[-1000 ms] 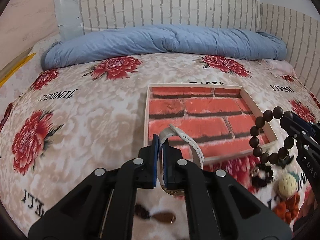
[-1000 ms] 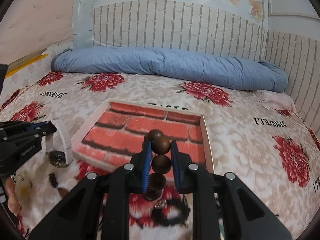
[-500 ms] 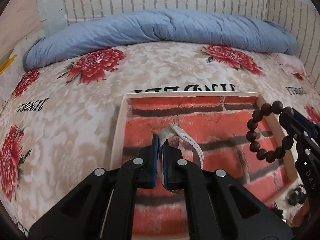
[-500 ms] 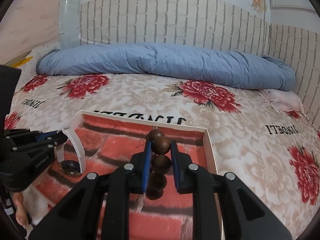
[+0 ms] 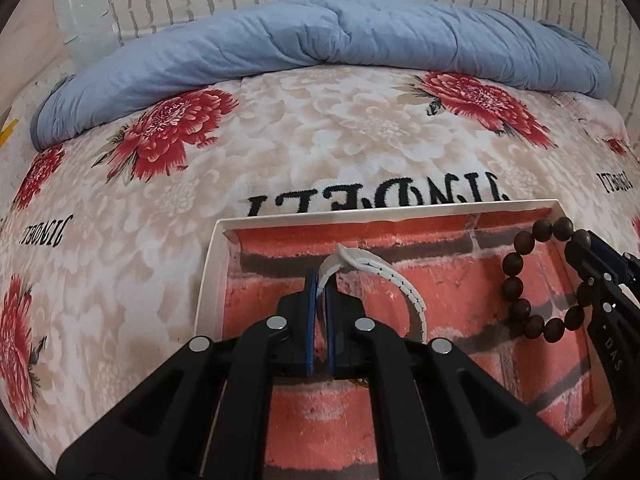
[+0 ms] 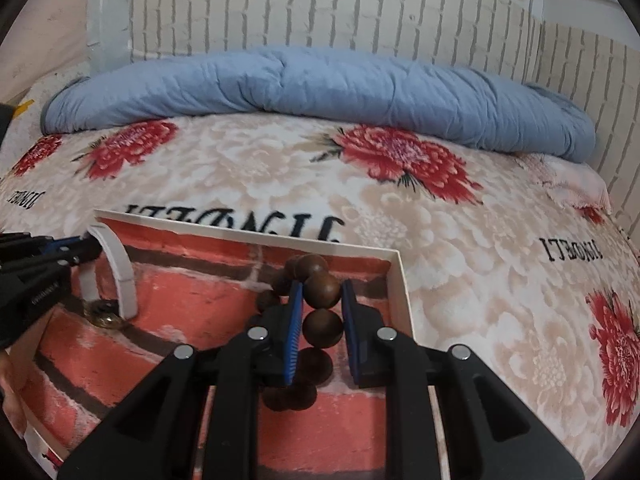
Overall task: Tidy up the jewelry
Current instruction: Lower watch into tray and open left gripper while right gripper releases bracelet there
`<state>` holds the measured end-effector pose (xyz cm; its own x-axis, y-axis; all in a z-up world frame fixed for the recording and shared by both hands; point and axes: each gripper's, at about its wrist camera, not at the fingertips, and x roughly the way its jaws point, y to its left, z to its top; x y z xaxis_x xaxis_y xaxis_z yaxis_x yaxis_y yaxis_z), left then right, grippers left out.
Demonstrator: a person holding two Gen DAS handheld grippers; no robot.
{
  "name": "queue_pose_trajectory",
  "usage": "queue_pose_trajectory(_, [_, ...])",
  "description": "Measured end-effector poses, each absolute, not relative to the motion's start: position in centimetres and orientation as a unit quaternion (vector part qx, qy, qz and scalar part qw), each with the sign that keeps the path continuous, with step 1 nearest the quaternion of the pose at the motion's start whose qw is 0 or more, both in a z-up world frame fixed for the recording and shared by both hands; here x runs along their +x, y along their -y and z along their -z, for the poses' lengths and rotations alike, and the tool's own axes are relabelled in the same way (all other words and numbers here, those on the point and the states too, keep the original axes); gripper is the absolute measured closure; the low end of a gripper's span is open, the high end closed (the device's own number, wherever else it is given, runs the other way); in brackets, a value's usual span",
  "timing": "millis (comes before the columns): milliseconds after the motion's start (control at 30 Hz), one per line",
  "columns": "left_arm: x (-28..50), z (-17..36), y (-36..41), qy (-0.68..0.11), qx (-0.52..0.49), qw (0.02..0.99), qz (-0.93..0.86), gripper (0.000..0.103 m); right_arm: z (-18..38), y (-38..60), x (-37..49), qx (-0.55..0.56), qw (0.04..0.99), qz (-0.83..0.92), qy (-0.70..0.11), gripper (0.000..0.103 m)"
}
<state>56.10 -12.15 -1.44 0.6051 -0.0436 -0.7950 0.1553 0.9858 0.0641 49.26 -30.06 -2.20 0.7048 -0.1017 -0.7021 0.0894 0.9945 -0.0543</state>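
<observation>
- The tray (image 5: 208, 276), a shallow white-rimmed box with a red brick-pattern floor, lies on the flowered bedspread (image 5: 320, 132); it serves as the landmark here.
- The left hand-held gripper (image 5: 320, 280) hangs over the tray's left half, its blue pads pinched almost completely together on the white strap of a watch (image 5: 384, 276).
- From that pinch the strap arches up and to the right, then curves down toward the tray floor; the top of the loop sits close to the tray's far wall.
- In the right wrist view the watch (image 6: 120, 276) hangs from the left hand-held gripper (image 6: 86, 250) at the tray's left side, and its round metal case sits low against the brick floor; whether it touches cannot be told.
- The right hand-held gripper (image 6: 320, 292) is over the tray's right half, near the far right corner, jaws narrowly apart and clamped on a dark brown wooden bead of the bead bracelet (image 6: 322, 290).
- The remaining beads dangle below and behind the pads, over the tray floor.
- From the left wrist view the bead bracelet (image 5: 520, 308) hangs as an open ring just inside the tray's right wall, held by the right hand-held gripper (image 5: 580, 244).
- A rolled blue quilt (image 5: 320, 40) lies along the bed's far edge, well beyond the tray.
</observation>
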Motion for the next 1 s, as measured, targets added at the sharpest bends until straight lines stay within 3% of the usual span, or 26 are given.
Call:
queue_pose_trajectory(567, [58.8, 4.1, 12.2, -0.484, 0.091, 0.869, 0.048, 0.099, 5.5, 29.1, 53.1, -0.033, 0.875, 0.035, -0.482, 0.083])
queue_pose_trajectory(867, [58.5, 4.2, 11.9, -0.481, 0.094, 0.871, 0.044, 0.095, 5.7, 29.2, 53.1, -0.023, 0.876, 0.028, -0.480, 0.082])
queue_pose_trajectory(900, [58.5, 4.1, 12.0, -0.478, 0.097, 0.872, 0.041, 0.089, 5.5, 29.3, 52.9, -0.020, 0.878, 0.028, -0.478, 0.082])
queue_pose_trajectory(967, [58.2, 3.8, 11.9, -0.474, 0.100, 0.874, 0.033, 0.068, 4.6, 29.6, 52.3, -0.009, 0.883, 0.022, -0.469, 0.081])
queue_pose_trajectory(1000, [58.0, 3.5, 11.9, -0.469, 0.101, 0.877, 0.028, 0.050, 4.2, 29.7, 51.9, -0.003, 0.885, 0.018, -0.466, 0.081])
